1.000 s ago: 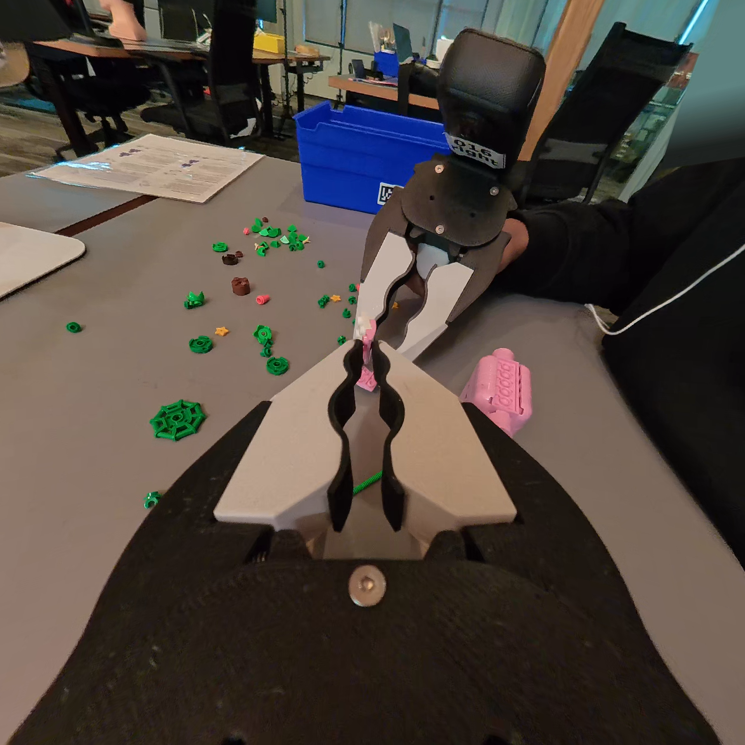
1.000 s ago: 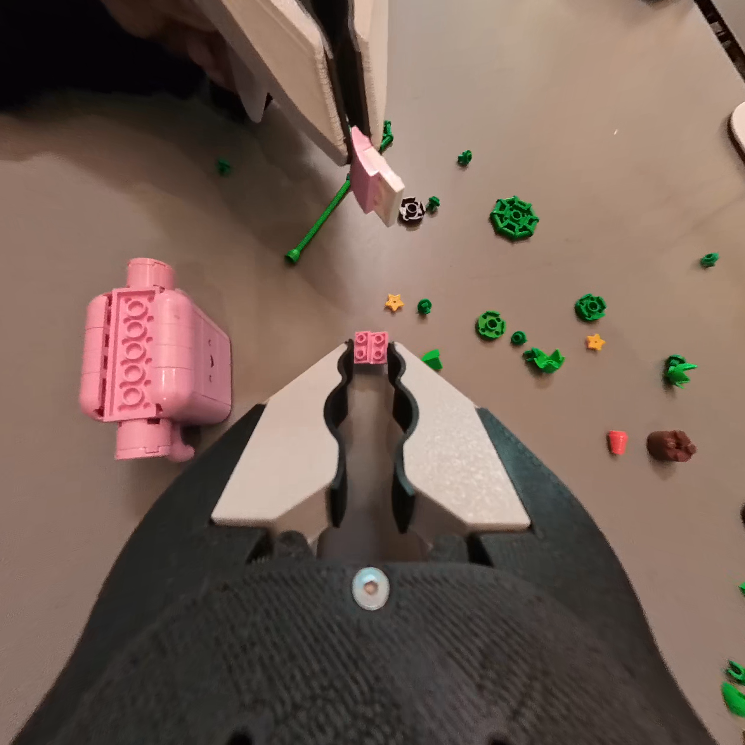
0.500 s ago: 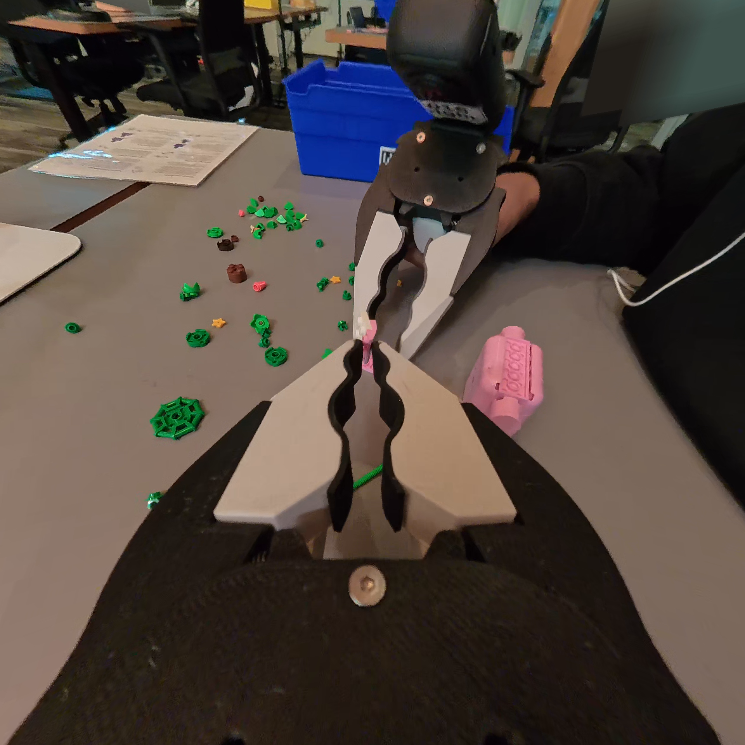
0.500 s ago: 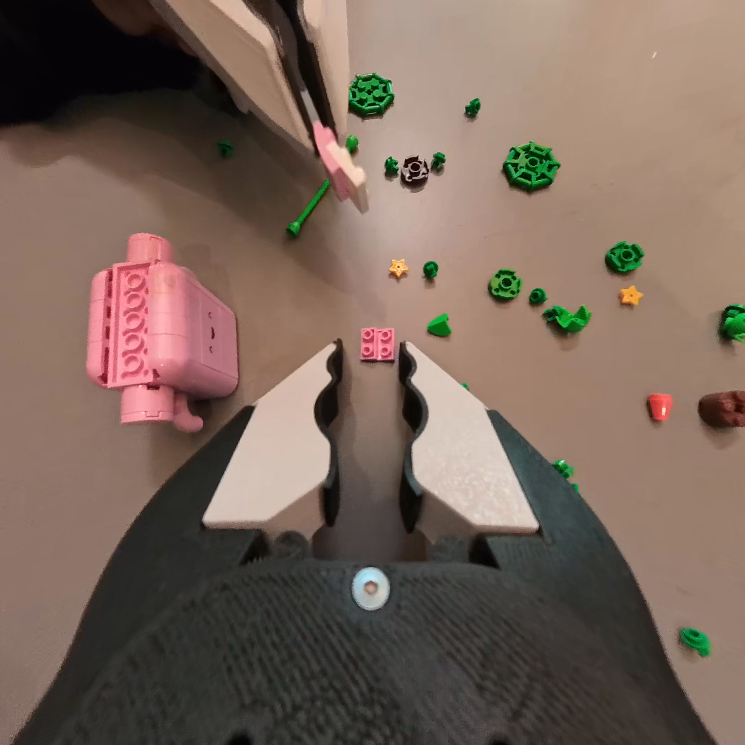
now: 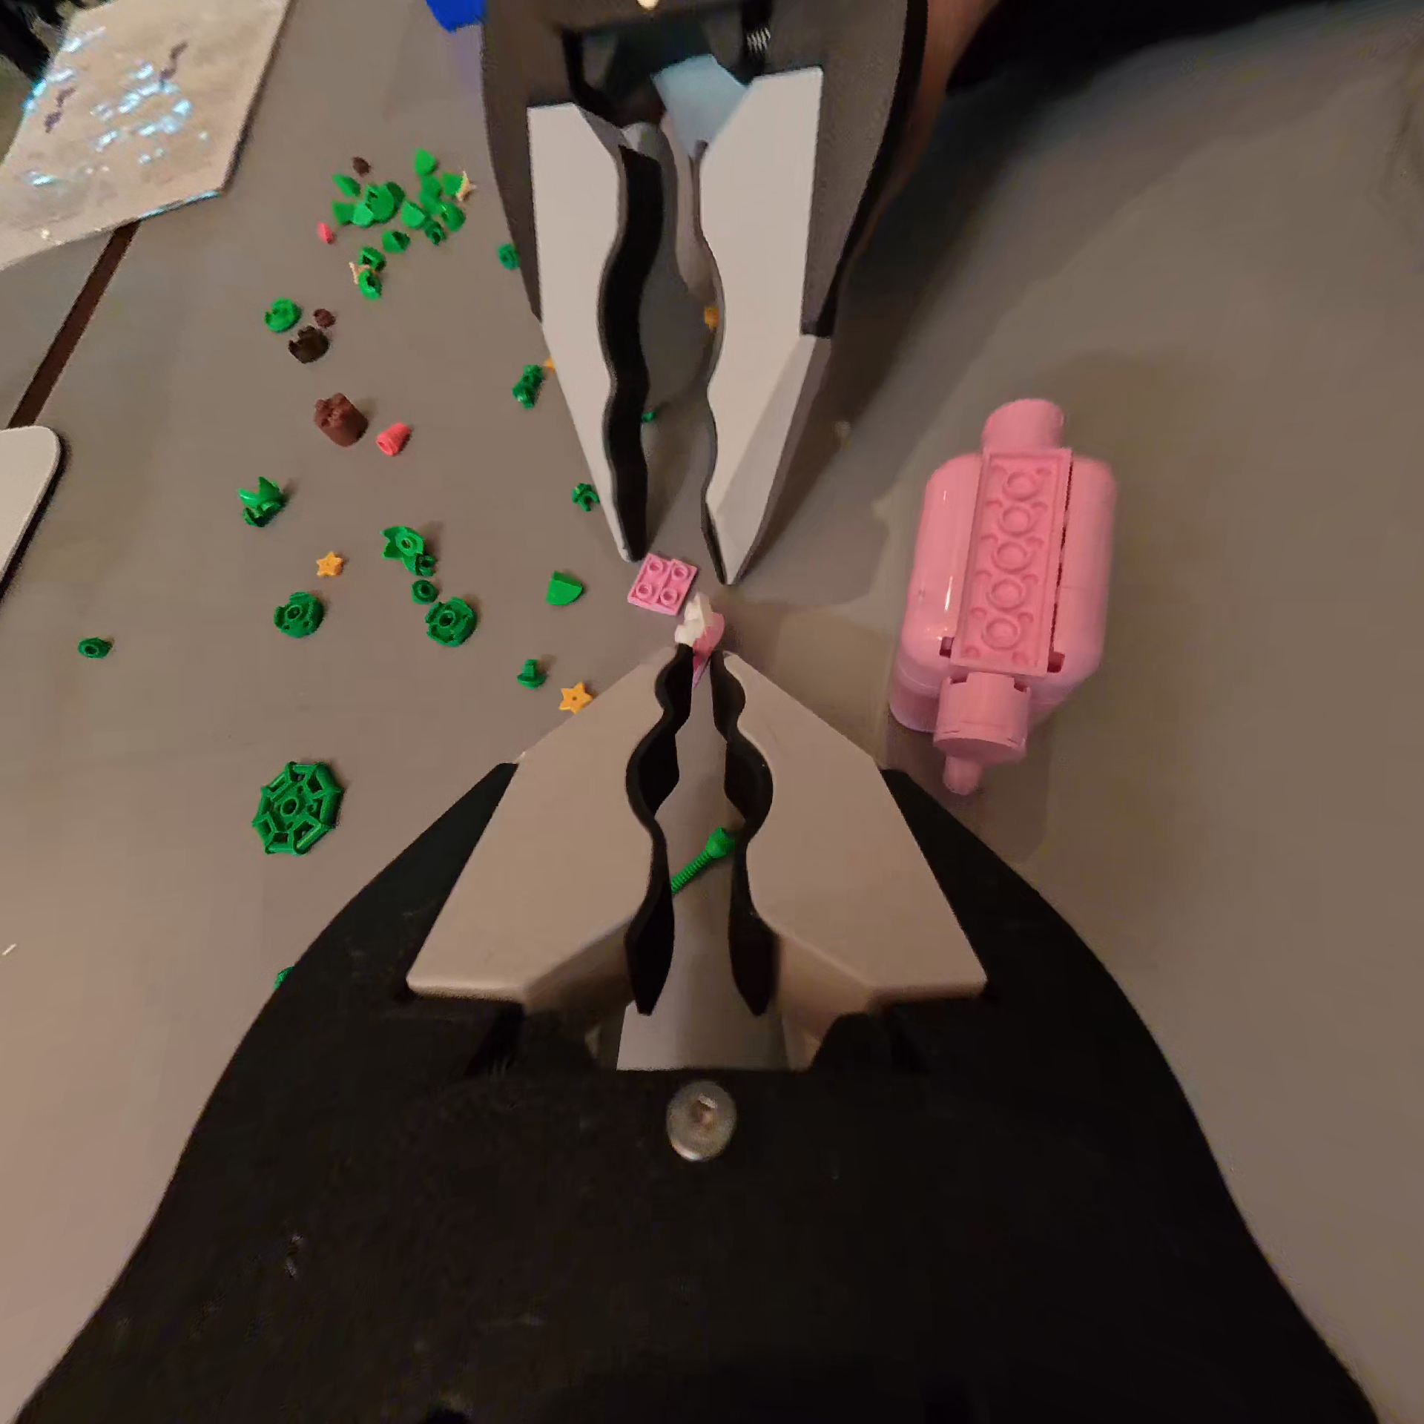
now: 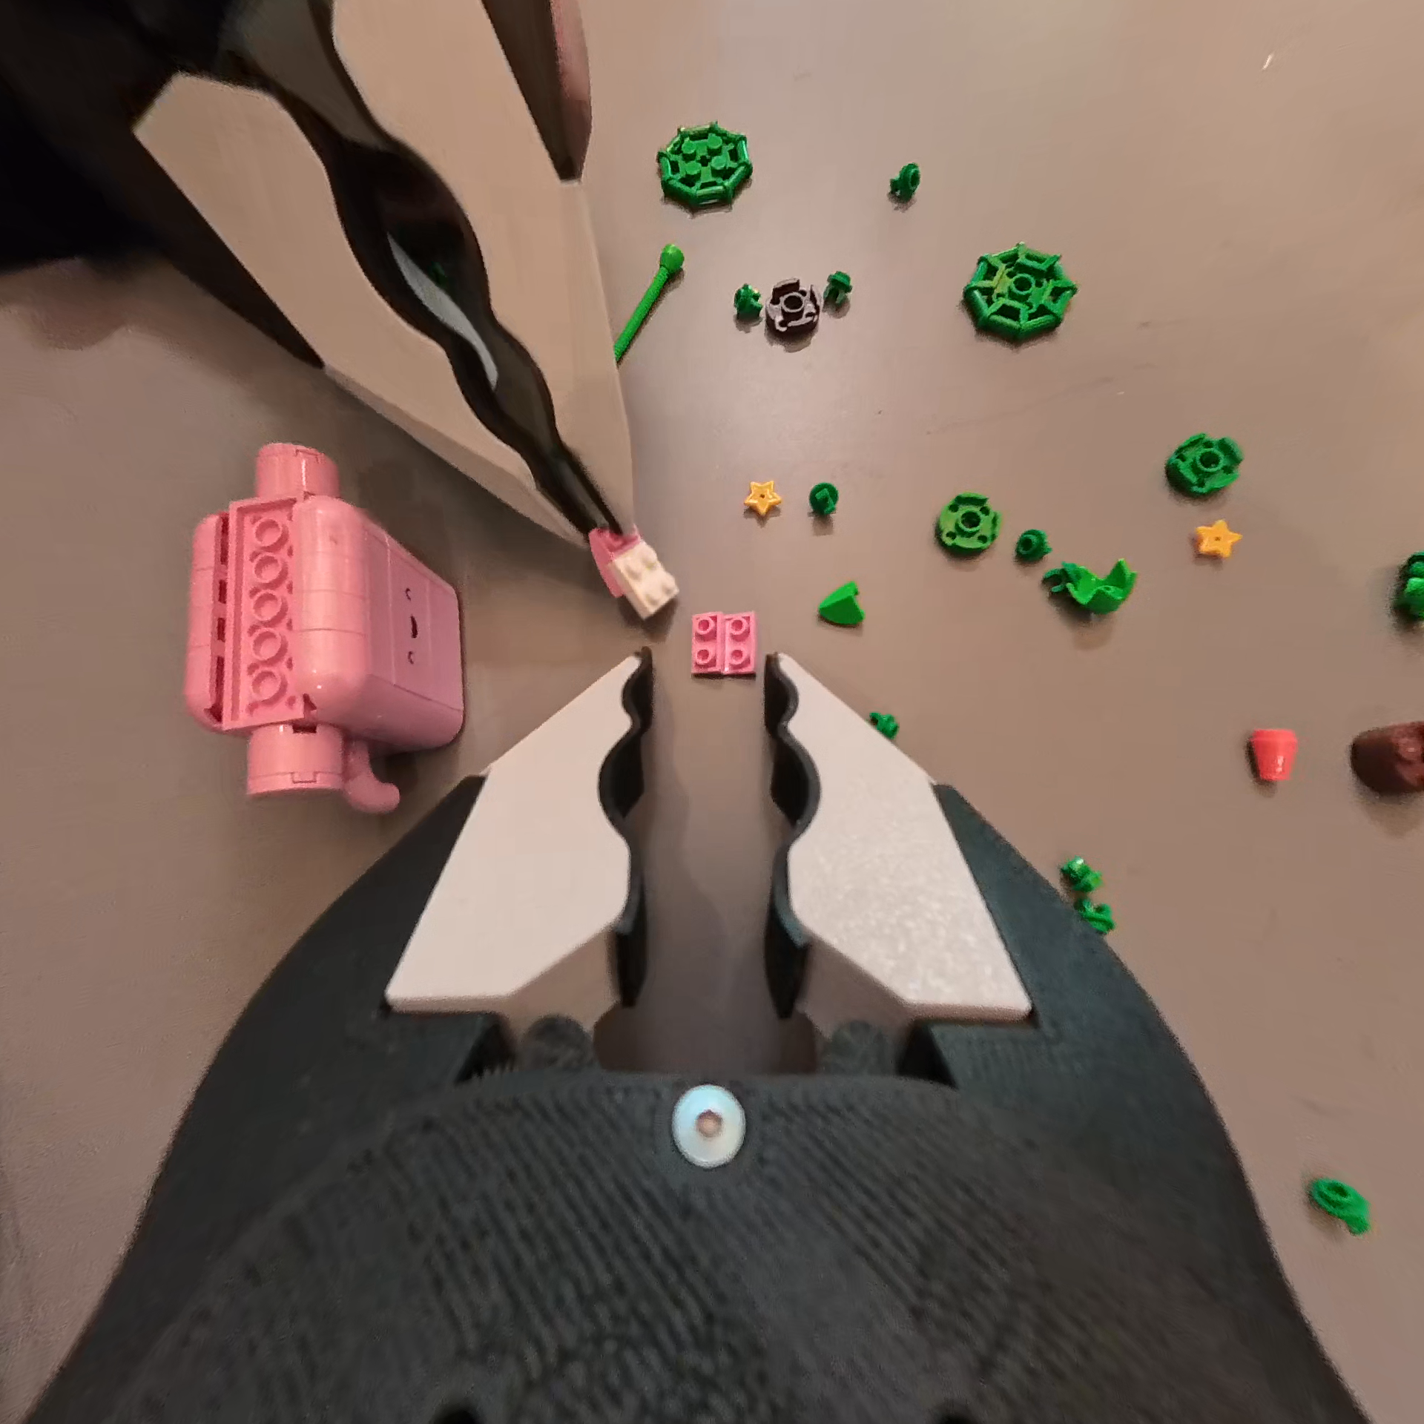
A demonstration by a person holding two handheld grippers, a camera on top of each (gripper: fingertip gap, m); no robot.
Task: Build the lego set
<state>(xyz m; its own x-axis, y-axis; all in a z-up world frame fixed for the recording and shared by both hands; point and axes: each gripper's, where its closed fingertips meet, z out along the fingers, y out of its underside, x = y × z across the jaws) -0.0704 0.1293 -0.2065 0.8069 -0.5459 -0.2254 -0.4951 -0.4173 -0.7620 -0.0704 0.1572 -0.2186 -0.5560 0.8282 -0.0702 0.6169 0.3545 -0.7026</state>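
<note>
My left gripper is shut on a small pink and white brick piece, held low over the grey table; it also shows in the right wrist view. A small pink plate lies flat on the table, just beyond that piece. My right gripper is open and empty, its fingertips either side of the near end of the pink plate. The pink built body lies on its side on the table, to the left in the right wrist view.
Several loose green, brown, orange and red pieces are scattered across the table: green web discs, a green stalk, a brown round piece, a red cone, orange stars. A printed sheet lies far left. Left and right tips are no more than a few centimetres apart. Between my left fingertips and the green stalk there is roughly 8 cm.
My right gripper has let go of the pink plate, opened and drawn back; the plate now lies on the table. My left gripper has moved closer and lower with its piece.
</note>
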